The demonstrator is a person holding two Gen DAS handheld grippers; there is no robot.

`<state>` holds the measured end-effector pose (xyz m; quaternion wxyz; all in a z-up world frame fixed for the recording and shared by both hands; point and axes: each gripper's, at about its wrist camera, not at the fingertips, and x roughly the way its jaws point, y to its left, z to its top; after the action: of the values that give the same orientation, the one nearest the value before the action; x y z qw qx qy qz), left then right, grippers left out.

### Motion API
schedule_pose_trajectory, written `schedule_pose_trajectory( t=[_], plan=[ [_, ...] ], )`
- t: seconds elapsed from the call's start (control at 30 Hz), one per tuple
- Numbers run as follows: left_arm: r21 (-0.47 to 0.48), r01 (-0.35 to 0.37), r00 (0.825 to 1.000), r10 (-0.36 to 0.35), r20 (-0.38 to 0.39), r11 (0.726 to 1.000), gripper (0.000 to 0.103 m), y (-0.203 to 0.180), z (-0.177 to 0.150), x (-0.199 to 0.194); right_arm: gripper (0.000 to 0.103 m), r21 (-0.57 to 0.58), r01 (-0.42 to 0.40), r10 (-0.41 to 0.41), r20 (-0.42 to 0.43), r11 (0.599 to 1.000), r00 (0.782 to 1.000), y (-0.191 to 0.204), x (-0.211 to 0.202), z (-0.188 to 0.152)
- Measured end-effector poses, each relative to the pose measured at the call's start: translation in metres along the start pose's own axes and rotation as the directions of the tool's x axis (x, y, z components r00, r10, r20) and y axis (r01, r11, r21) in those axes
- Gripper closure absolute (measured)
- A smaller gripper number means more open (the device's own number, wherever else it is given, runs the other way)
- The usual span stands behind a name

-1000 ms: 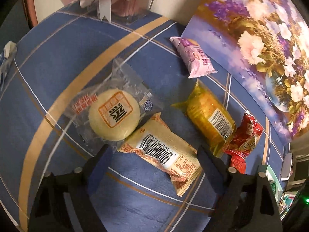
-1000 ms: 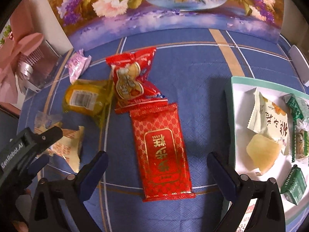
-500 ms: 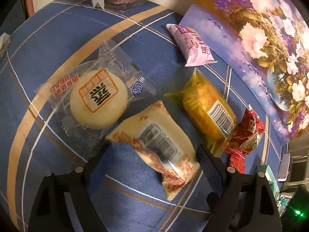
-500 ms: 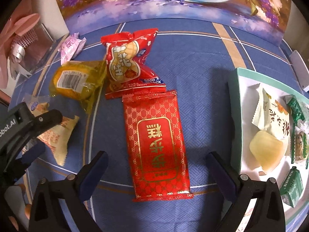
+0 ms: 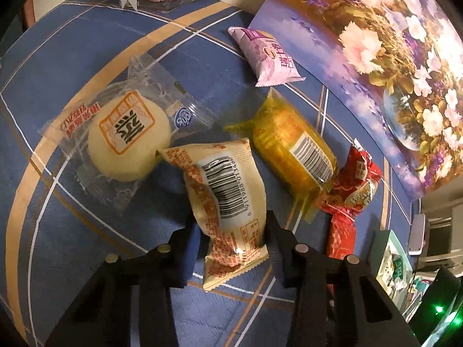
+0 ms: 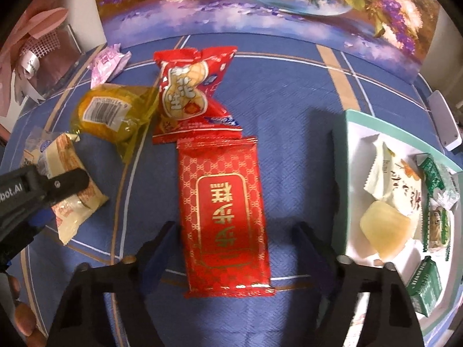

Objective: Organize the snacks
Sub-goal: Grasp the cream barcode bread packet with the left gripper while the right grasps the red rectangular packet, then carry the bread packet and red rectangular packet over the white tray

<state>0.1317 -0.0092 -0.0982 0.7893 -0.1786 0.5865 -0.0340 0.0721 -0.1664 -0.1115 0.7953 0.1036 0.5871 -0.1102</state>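
My left gripper is closing; its pads press on both sides of a beige barcode packet, which stands tilted between them. In the right wrist view the same packet is pinched by the left fingers. My right gripper is closing around a long red packet lying flat. A gap still shows at its right finger. Nearby lie a round pastry in clear wrap, a yellow packet, a pink packet and a red peanut packet.
A white tray with a mint rim at the right holds several snacks. A floral picture stands along the back edge of the blue cloth. A pink bow box is at the back left and a white device at the far right.
The left jaws closed onto the beige packet, which turned lengthwise and tipped up. The right jaws narrowed around the long red packet, which has not moved.
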Motion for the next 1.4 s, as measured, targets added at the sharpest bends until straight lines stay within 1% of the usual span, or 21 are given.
schedule_pose_trajectory(
  t=[0.13,0.2,0.3,0.43,0.47,0.5,0.63,0.8,0.9,1.03,1.17,1.4],
  plan=[
    [0.015,-0.004,1.000,0.004,-0.014,1.000,0.059,-0.001,-0.005,-0.002,0.038,-0.001,-0.001,0.001,0.006,1.000,1.000,-0.004,-0.003,-0.002],
    [0.026,-0.011,1.000,0.012,-0.020,1.000,0.059,-0.003,-0.009,-0.003,0.045,-0.004,-0.004,0.004,0.007,1.000,1.000,-0.003,-0.004,-0.003],
    [0.047,-0.027,0.999,0.028,-0.032,0.999,0.059,-0.008,-0.012,-0.001,0.050,-0.007,-0.004,0.004,0.004,1.000,1.000,-0.003,-0.010,-0.011],
    [0.083,-0.041,0.998,0.045,-0.040,0.996,0.059,-0.015,-0.018,0.000,0.054,0.006,-0.020,0.020,-0.008,1.000,1.000,-0.004,-0.013,-0.015],
    [0.088,-0.039,0.998,0.043,-0.042,0.995,0.060,-0.016,-0.020,-0.001,0.054,0.008,-0.024,0.024,-0.010,1.000,1.000,-0.005,-0.015,-0.015],
    [0.088,-0.033,0.998,0.037,-0.045,0.996,0.062,-0.016,-0.021,-0.001,0.055,0.015,-0.031,0.031,-0.013,0.999,0.999,-0.006,-0.019,-0.021],
    [0.092,-0.020,0.998,0.025,-0.051,0.996,0.063,-0.016,-0.025,-0.006,0.055,0.049,-0.069,0.070,-0.013,0.996,0.997,-0.013,-0.028,-0.026],
    [0.099,0.012,0.999,-0.008,-0.039,0.995,0.063,-0.021,-0.027,-0.019,0.055,0.065,-0.083,0.081,0.040,0.994,0.996,-0.023,-0.049,-0.025],
    [0.112,0.024,1.000,-0.023,-0.015,0.993,0.063,-0.026,-0.026,-0.030,0.055,0.076,-0.085,0.080,0.063,0.993,0.995,-0.029,-0.061,-0.022],
    [0.121,0.051,0.999,-0.053,0.012,0.991,0.063,-0.031,-0.025,-0.046,0.055,0.090,-0.092,0.085,0.076,0.992,0.993,-0.032,-0.066,-0.017],
    [0.139,0.061,0.997,-0.067,0.042,0.988,0.063,-0.036,-0.024,-0.061,0.055,0.102,-0.095,0.085,0.092,0.990,0.992,-0.037,-0.070,-0.011],
    [0.174,0.081,0.994,-0.093,0.065,0.981,0.063,-0.053,-0.027,-0.074,0.055,0.129,-0.103,0.088,0.112,0.986,0.990,-0.048,-0.077,-0.008]
  ],
)
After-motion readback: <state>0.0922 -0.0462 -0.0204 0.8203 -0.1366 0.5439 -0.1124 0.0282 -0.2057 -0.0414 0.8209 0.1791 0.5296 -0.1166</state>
